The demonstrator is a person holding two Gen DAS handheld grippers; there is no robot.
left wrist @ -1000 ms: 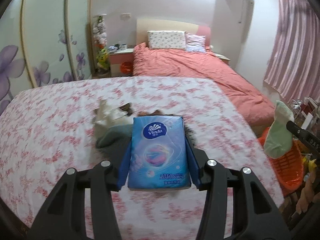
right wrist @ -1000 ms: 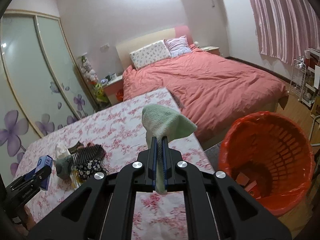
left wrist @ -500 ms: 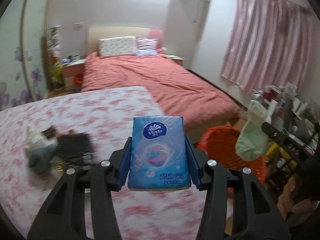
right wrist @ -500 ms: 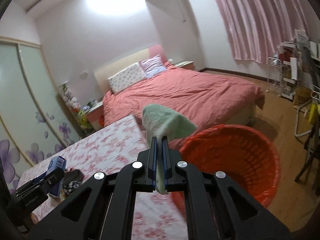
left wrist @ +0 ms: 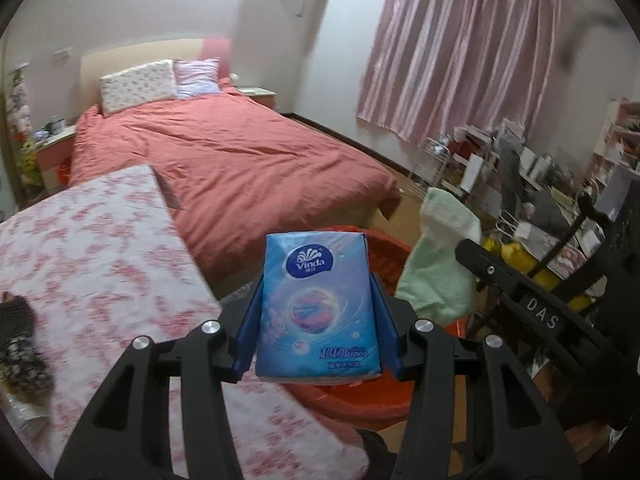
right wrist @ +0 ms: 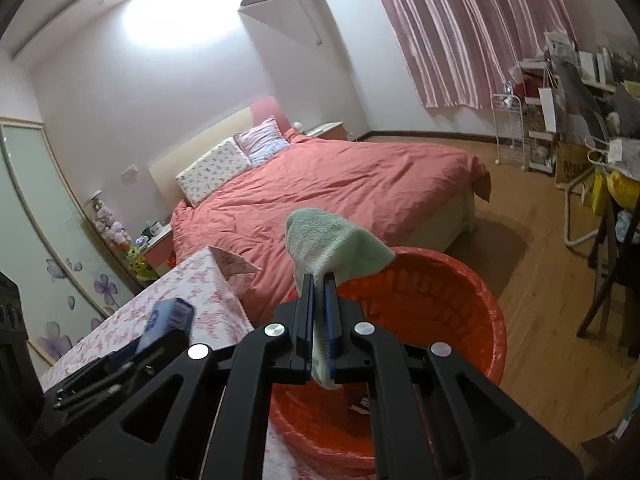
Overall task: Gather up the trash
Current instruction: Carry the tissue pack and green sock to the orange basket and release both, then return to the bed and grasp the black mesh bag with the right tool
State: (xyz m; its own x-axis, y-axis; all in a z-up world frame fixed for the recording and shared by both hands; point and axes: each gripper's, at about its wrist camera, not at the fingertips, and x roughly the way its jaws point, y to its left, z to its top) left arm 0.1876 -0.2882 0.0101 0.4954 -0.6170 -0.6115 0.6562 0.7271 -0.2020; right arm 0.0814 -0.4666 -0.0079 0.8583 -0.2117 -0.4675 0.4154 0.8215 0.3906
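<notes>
Swung from the floral counter (left wrist: 100, 248) to over the orange bin (right wrist: 460, 312): left gripper (left wrist: 316, 316) clamping tissue pack (left wrist: 316, 300), right gripper (right wrist: 319, 320) pinching green cloth (right wrist: 332, 244); release probably next.

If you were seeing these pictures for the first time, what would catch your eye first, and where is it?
The blue Vinda tissue pack stands out first, clamped upright in the left gripper, front and centre in the left wrist view. Next comes the pale green cloth, pinched in the right gripper. Just past both is the bright orange basket on the wooden floor beside the floral-covered table.
</notes>
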